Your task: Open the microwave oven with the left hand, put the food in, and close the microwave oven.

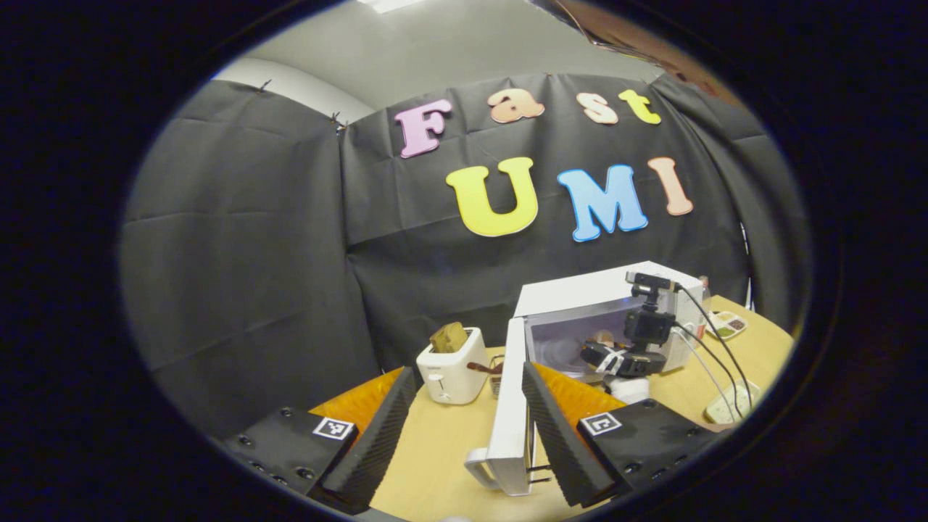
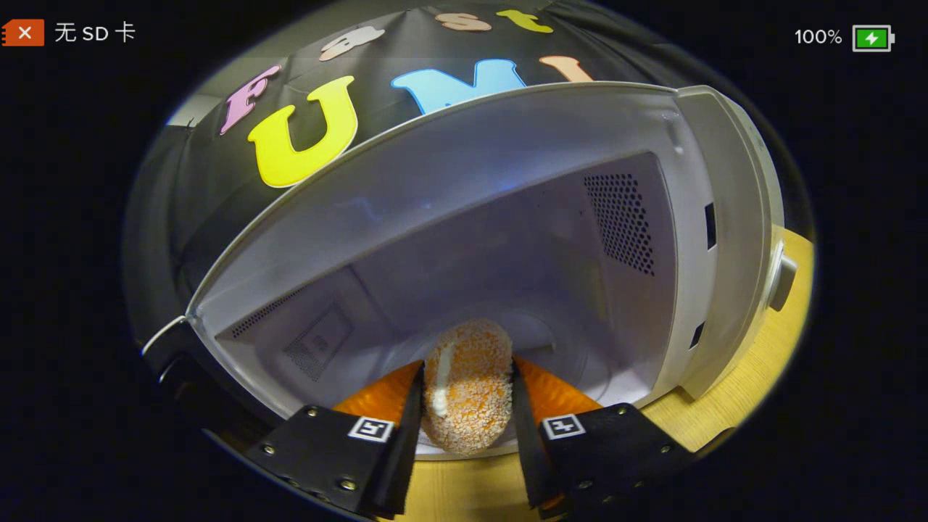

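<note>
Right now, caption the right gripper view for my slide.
Right tongs hold breaded food inside the open microwave oven.

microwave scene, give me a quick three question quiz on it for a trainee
1. True or false: the white microwave oven has its door shut.
2. What does the right gripper hold? A) a slice of toast B) a crumb-coated orange croquette C) a cup
3. Fill in: left of the oven in the left gripper view stands a white ____ with bread in its slot.

Key:
1. False. The door stands swung open, edge-on between the open jaws of the left gripper.
2. B. Both jaws press on it at the mouth of the oven cavity.
3. toaster.
</note>
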A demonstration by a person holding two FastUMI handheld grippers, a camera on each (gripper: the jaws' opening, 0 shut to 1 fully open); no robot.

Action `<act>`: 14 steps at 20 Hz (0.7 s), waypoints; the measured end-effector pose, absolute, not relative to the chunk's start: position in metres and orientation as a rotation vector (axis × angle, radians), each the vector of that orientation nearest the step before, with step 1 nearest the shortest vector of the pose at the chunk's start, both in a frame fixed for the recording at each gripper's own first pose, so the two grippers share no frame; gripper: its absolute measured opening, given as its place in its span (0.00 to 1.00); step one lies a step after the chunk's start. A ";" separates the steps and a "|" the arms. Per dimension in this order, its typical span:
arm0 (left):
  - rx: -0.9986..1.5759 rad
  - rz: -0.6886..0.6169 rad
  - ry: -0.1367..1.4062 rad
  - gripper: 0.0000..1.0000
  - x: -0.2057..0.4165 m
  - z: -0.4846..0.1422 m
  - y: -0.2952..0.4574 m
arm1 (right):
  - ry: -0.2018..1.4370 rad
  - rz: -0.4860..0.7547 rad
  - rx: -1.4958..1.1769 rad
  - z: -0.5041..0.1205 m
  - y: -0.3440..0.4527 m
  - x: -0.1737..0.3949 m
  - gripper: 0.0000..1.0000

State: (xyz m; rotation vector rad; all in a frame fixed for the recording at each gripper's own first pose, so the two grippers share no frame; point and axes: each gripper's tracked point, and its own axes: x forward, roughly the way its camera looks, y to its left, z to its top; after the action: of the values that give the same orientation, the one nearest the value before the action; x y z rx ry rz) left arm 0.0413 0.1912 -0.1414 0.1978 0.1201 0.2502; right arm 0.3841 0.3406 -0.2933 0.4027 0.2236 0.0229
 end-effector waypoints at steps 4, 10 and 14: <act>0.207 0.245 0.132 1.00 0.041 -0.148 0.186 | 0.186 0.032 0.335 -0.291 0.339 0.382 0.87; 0.192 0.244 0.108 1.00 0.037 -0.138 0.179 | 0.161 0.052 0.286 -0.265 0.325 0.354 0.98; 0.179 0.242 0.090 0.94 0.037 -0.134 0.174 | 0.135 0.111 0.225 -0.225 0.308 0.314 0.98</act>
State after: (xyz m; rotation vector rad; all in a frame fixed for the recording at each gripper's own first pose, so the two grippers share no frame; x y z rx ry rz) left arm 0.0366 0.1737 -0.1341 0.1793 0.0897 0.2423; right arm 0.3141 0.3077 -0.2247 0.2248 0.1352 0.1110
